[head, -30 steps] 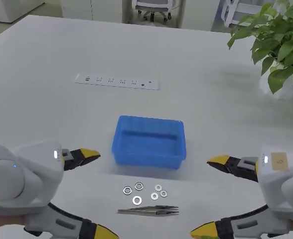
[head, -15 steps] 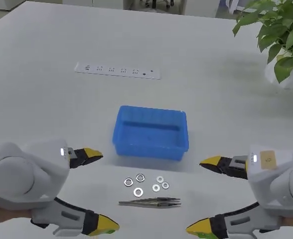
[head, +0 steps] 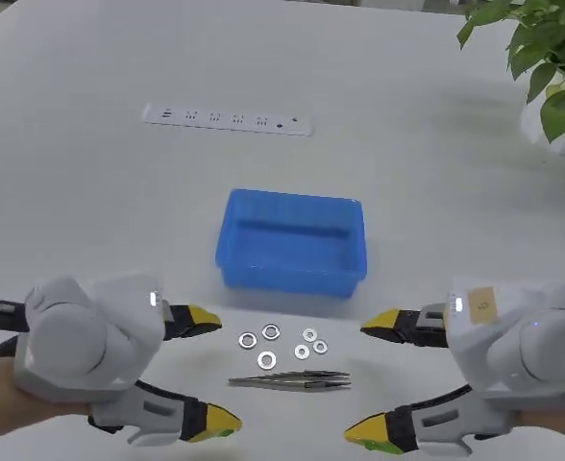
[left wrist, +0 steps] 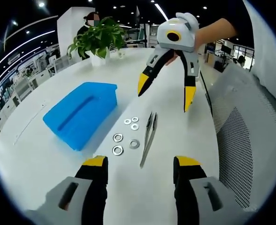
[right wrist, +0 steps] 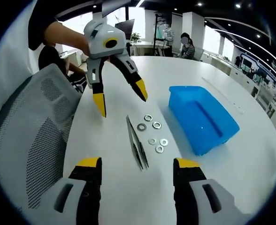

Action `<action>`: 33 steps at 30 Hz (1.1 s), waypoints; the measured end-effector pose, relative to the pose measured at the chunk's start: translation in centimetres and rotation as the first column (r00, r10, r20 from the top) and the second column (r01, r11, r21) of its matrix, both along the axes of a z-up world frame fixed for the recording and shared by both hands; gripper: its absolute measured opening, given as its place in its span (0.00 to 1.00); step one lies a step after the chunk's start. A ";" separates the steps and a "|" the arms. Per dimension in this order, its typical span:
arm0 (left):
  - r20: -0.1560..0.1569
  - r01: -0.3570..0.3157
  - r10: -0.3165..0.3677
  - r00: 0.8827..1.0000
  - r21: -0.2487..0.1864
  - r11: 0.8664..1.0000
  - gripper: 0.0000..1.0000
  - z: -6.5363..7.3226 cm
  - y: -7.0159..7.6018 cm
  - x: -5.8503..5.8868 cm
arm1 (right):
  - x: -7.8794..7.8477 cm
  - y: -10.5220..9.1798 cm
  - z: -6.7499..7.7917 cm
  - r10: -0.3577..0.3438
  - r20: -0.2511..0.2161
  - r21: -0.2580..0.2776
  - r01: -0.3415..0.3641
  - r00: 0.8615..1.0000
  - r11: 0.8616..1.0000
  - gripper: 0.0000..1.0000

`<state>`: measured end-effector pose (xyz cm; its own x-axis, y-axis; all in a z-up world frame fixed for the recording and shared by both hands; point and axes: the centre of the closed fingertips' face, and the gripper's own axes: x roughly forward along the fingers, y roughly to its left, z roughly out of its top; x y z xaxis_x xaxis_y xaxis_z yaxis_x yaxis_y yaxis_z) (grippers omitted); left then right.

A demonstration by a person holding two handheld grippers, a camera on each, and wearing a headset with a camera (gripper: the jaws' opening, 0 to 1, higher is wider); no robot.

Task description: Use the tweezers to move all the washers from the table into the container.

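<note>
Several small metal washers (head: 282, 345) lie loose on the white table, just in front of an empty blue container (head: 292, 241). Metal tweezers (head: 289, 381) lie flat on the table right below the washers. My left gripper (head: 211, 368) is open to the left of them and my right gripper (head: 371, 376) is open to the right, both holding nothing. In the left gripper view the tweezers (left wrist: 148, 138), washers (left wrist: 126, 137) and container (left wrist: 79, 114) lie ahead of my open left gripper (left wrist: 141, 163). In the right gripper view the tweezers (right wrist: 137, 147), washers (right wrist: 153, 132) and container (right wrist: 201, 118) lie beyond my open right gripper (right wrist: 137, 166).
A white power strip (head: 227, 120) lies on the table behind the container. A potted plant (head: 547, 67) stands at the far right corner. A mesh office chair (right wrist: 32, 136) sits at the table's near edge.
Both grippers have come closer to the tweezers and washers from each side. The head camera has tilted, so the table contents sit slightly lower and nearer in view.
</note>
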<state>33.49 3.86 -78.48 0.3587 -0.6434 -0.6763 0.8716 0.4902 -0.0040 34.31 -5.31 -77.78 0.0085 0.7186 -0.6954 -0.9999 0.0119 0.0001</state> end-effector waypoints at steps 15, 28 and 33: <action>-0.062 0.028 -0.026 0.998 0.044 0.999 0.38 -1.8 -0.3 -0.1 | 0.2 3.1 -1.9 0.043 -0.044 -0.042 -0.045 0.998 0.998 0.32; -0.051 0.115 -0.110 0.993 0.112 0.987 0.16 -2.0 -0.9 0.2 | 0.2 3.5 -2.9 0.084 -0.064 -0.109 -0.091 0.994 0.990 0.22; -0.053 0.136 -0.130 0.990 0.144 0.980 0.15 -2.0 -0.9 0.2 | -0.1 3.6 -2.9 0.112 -0.046 -0.122 -0.117 0.993 0.986 0.18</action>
